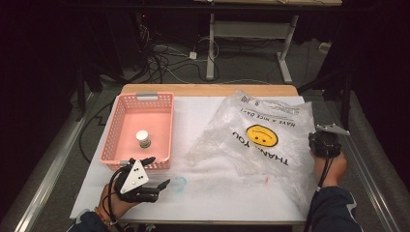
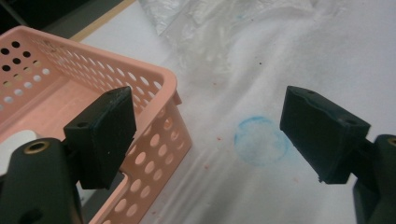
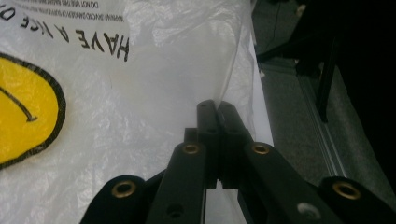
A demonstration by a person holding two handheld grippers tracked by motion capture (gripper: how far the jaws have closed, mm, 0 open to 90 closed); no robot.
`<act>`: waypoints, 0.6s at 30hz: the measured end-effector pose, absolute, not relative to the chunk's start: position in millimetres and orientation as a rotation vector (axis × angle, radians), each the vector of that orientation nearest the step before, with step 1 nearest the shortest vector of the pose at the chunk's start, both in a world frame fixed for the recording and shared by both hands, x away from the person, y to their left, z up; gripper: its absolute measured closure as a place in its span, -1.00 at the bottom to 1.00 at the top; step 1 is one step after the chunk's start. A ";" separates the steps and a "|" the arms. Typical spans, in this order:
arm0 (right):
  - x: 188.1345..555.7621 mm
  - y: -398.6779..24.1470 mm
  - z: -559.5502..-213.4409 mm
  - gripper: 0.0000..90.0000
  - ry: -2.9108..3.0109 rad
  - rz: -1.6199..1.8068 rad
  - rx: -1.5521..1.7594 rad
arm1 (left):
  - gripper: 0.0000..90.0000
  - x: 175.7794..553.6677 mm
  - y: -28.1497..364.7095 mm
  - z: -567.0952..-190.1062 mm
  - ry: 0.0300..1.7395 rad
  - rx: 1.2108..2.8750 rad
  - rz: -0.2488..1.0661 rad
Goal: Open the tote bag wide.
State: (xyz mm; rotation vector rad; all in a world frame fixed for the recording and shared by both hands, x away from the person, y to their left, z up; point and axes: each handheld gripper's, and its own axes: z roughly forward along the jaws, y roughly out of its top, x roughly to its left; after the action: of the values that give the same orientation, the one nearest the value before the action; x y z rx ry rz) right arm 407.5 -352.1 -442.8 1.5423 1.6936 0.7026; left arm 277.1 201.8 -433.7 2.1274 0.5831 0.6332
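At centre left, a pink perforated plastic basket [image 1: 138,126] holds a small white lidded jar [image 1: 143,138]. Right of centre, a crumpled clear plastic bag [image 1: 256,137] (yellow smiley face, printed upside down) covers the white table [image 1: 203,193]. The right tongs [image 1: 323,143] sit at the bag's right edge; the left tongs [image 1: 157,171] gape at lower left.

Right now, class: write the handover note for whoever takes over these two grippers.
Right gripper: fingers shut, pinching the right edge of the plastic bag, as far as the right gripper view shows.
Left gripper: fingers wide open, holding nothing, beside the near corner of the pink basket.
The small white jar stands in the basket. The bag lies crumpled on the white table cover.
Done: bag gripped. Probably left: open the bag, move the jar into it.
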 end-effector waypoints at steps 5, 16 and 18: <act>393.0 -343.8 -440.8 0.84 1.782 0.709 1.501 | -0.61 274.5 208.2 -429.9 0.589 2.106 0.651; 359.0 -300.1 -404.1 0.06 1.861 0.912 1.157 | -0.61 274.1 211.5 -426.9 0.580 2.099 0.667; 349.9 -282.2 -396.1 -0.01 1.931 0.967 1.057 | -0.61 274.4 211.7 -427.1 0.583 2.101 0.667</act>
State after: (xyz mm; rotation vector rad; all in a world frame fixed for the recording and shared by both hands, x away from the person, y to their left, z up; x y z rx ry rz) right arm 349.9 -282.2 -396.1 1.0571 1.9306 0.9672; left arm 274.4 211.7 -427.1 2.1007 0.5834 0.6670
